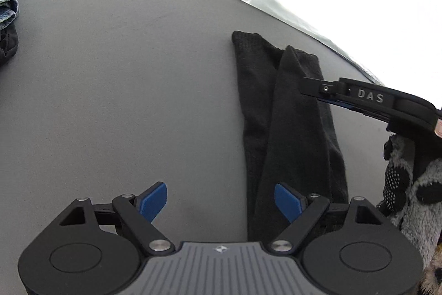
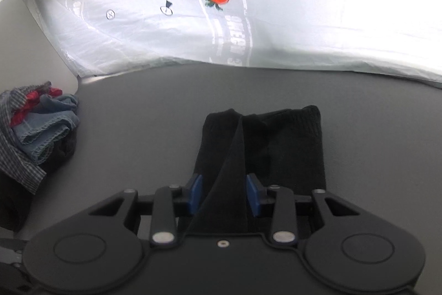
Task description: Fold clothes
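Over the grey table (image 1: 110, 73), the left gripper (image 1: 221, 201) tilts steeply down, jaws wide apart and holding nothing. One black garment (image 1: 287, 129) lies lengthwise just right of it. From the right, the right gripper (image 2: 224, 194) reaches in over this cloth, jaws narrowed around a raised fold; contact cannot be told. One heap of clothes (image 2: 36, 129) sits far left.

The black knit garment (image 2: 265, 145) lies folded into a long strip on the grey surface, one raised fold running between the right fingers (image 2: 196, 192). Its near end lies just beside the left gripper's right-hand finger (image 1: 287, 201).
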Action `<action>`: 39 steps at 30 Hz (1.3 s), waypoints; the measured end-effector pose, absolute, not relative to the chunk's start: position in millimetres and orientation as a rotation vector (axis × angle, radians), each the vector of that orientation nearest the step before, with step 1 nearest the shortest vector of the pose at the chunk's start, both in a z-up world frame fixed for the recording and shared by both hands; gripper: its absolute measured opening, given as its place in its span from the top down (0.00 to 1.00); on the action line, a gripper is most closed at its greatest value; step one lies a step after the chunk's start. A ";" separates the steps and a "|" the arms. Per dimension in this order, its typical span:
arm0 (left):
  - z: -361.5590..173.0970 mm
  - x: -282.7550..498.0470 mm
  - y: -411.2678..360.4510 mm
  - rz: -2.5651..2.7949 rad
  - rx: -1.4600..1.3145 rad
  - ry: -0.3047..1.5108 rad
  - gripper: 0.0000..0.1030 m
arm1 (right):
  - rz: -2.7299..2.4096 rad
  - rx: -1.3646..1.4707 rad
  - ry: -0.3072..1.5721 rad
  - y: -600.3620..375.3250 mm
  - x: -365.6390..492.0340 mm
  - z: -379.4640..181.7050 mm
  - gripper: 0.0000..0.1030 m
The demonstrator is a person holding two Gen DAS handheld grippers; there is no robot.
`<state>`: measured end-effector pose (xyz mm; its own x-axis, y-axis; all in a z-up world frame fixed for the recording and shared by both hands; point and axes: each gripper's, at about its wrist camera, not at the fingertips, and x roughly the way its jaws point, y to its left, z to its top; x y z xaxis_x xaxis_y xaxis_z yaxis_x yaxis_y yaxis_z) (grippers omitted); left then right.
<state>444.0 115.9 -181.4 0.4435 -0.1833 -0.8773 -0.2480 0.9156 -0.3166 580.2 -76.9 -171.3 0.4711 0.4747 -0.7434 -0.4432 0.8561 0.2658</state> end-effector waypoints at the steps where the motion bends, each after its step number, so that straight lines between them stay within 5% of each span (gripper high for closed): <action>1: -184.6 447.5 118.7 0.052 -0.431 1.125 0.17 | 0.554 0.011 0.932 -70.0 587.1 -179.8 0.82; 2: -187.9 450.8 122.2 0.061 -0.429 1.126 0.17 | 0.542 -0.002 0.936 -65.9 591.6 -186.3 0.97; 13: -199.9 474.3 134.3 0.029 -0.437 1.111 0.10 | 0.428 0.122 0.924 -71.7 615.5 -210.8 0.95; 18: -186.2 463.9 125.6 -0.001 -0.403 1.085 0.10 | 0.389 0.111 0.854 -94.0 600.3 -177.5 0.55; 24: -169.8 424.3 99.9 -0.050 -0.340 1.078 0.10 | 0.335 0.032 0.858 -146.7 524.9 -156.5 0.38; 25: -168.8 416.0 94.6 -0.063 -0.338 1.081 0.10 | 0.332 0.024 0.863 -155.2 505.6 -158.3 0.39; 27: -167.1 399.4 84.1 -0.087 -0.335 1.087 0.10 | 0.322 0.024 0.870 -172.9 465.7 -162.7 0.73; 29: -168.5 382.6 74.2 -0.097 -0.341 1.102 0.12 | 0.280 0.063 0.896 -190.6 429.5 -169.3 0.93; 34: -169.9 354.5 57.7 -0.149 -0.389 1.132 0.50 | 0.243 0.140 0.958 -212.6 374.8 -185.2 0.97; 36: -169.2 354.7 54.6 -0.193 -0.438 1.131 0.73 | 0.258 0.127 0.957 -213.0 368.3 -183.9 0.97; 39: -167.7 360.3 51.2 -0.208 -0.473 1.115 0.76 | 0.296 0.101 0.939 -208.3 369.8 -177.6 0.96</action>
